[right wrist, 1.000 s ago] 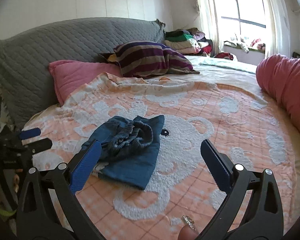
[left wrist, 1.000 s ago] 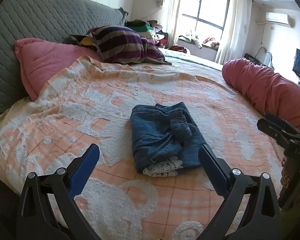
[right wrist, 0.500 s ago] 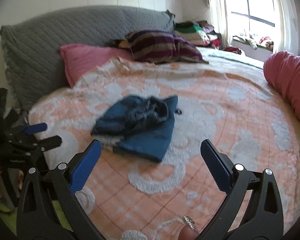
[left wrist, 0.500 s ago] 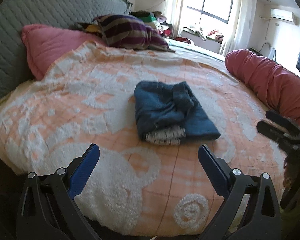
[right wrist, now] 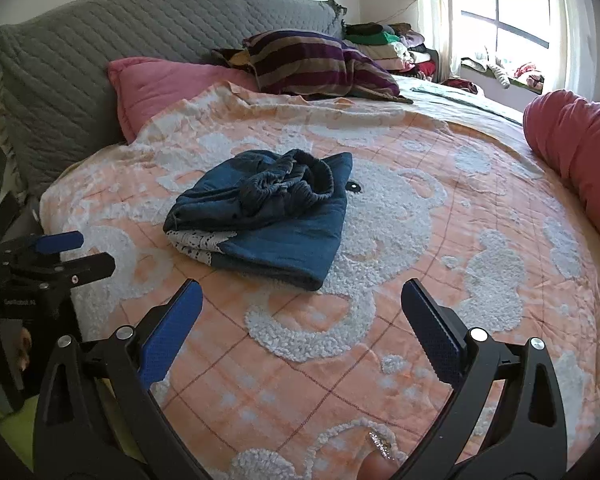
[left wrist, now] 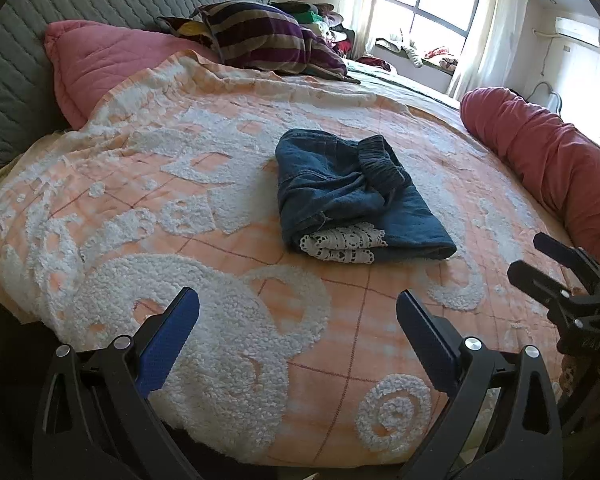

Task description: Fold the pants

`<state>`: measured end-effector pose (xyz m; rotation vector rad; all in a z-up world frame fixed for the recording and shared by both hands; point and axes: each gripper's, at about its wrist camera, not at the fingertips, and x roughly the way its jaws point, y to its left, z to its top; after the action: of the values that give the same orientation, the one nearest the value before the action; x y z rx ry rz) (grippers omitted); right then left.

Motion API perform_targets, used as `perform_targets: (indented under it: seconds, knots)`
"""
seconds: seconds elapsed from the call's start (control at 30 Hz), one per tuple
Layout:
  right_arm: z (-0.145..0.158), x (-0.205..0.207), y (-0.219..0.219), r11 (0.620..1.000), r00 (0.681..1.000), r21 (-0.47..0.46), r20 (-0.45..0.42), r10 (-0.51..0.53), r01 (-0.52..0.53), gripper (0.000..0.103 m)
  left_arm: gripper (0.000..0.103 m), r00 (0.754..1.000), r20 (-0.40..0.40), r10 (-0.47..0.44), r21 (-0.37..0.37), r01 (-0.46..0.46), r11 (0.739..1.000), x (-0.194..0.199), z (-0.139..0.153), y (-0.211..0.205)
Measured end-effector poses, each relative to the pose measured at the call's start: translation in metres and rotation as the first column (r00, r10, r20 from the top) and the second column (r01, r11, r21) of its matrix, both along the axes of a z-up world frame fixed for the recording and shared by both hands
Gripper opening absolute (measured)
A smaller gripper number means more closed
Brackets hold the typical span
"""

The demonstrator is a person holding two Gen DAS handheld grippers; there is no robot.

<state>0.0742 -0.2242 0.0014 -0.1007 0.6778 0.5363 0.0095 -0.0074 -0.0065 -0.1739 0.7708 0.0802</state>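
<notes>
Both the left gripper [left wrist: 298, 320] and right gripper [right wrist: 302, 310] were spread, empty; the pants [left wrist: 352, 196] ahead looked soft, light denim, best pinched at the thick folded edge.

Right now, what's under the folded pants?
The pants lie on the orange-and-white blanket. White lace trim peeks from between the layers; anything else beneath is covered.

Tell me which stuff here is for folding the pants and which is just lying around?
For the job:
- folded blue pants, on the blanket
- left tongs, open
- right tongs, open

Just lying around:
- orange blanket
- pink pillow
- striped pillow
- red bolster
- clothes pile
</notes>
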Motion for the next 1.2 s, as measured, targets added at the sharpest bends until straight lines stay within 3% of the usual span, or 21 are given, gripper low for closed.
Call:
perform_targets:
  seconds: [1.2]
  knots:
    - [-0.0028, 0.0014, -0.0041, 1.0, 1.0, 0.006, -0.021, -0.015, 0.015, 0.094, 0.099, 1.0, 0.011, 0.015, 0.022, -0.015, 1.0, -0.0009, 0.0043, -0.0002]
